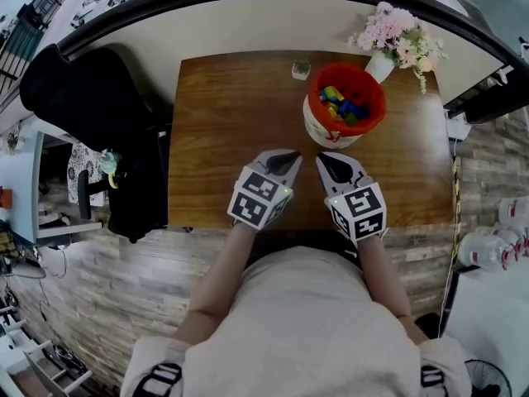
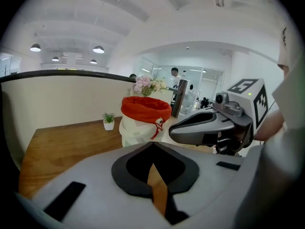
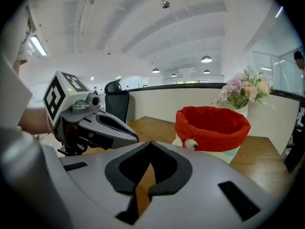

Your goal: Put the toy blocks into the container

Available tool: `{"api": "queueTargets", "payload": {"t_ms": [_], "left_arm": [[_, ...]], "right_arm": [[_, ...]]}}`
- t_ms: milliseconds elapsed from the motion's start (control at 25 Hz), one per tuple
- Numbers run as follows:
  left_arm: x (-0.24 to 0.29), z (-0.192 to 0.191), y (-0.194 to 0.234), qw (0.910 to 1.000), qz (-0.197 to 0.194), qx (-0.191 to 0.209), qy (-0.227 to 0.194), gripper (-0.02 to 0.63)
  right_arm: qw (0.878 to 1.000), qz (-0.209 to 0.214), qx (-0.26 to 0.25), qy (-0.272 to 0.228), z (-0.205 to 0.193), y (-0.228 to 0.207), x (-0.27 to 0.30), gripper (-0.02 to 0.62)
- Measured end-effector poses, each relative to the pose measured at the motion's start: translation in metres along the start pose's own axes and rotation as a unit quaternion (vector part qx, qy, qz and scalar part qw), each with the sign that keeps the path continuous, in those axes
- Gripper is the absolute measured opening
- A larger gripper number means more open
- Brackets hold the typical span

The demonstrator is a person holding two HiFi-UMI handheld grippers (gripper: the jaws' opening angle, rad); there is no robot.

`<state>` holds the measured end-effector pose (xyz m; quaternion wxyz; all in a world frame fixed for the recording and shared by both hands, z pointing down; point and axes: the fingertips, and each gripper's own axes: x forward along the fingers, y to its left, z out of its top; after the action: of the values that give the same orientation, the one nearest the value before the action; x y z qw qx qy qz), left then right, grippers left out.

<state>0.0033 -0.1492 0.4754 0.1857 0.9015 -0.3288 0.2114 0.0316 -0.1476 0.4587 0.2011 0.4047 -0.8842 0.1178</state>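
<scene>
**Inside, the toy blocks (image 1: 343, 106) lie in the container (image 1: 329, 136); both tongs clenched and empty**

The toy blocks, blue, green, yellow and red pieces, sit heaped together inside the container. It is a pale tub with a red fabric collar folded over its rim. It stands upright on the far right part of the wooden bench (image 1: 223, 114).

Just in front of it, toward the person, the left tongs (image 1: 283, 162) and the right tongs (image 1: 335, 165) are side by side above the near half of the bench. They are close together but apart, and both point toward the container. The right tongs' tip is near the container's base; whether it touches cannot be told.

In the left gripper view the left tongs' tips are pressed together with nothing between them. Only a sliver of bench wood shows through the slot behind the tips. The right gripper view shows the same for the right tongs: tips together, nothing held. Each pair carries its cube with square markers at the back.

Farther out, a small potted plant (image 1: 301, 69) stands at the bench's far edge, just left of and behind the container. A vase of flowers (image 1: 397, 40) in pink and white stands at the far right corner, near the container. A black chair (image 1: 91, 106) stands off the bench's left side. The person's light shirt (image 1: 306, 329) fills the bottom of the head view, with both forearms reaching forward to the tongs.
</scene>
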Motion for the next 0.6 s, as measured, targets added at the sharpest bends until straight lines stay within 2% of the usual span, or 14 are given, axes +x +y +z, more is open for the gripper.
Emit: {"api": "queueTargets", "payload": {"t_ms": [600], "left_arm": [[0.0029, 0.0014, -0.0015, 0.9997, -0.009, -0.023, -0.008, 0.012]], "right_arm": [[1.0, 0.015, 0.015, -0.002, -0.0017, 0.0005, 0.0014, 0.012]]}}
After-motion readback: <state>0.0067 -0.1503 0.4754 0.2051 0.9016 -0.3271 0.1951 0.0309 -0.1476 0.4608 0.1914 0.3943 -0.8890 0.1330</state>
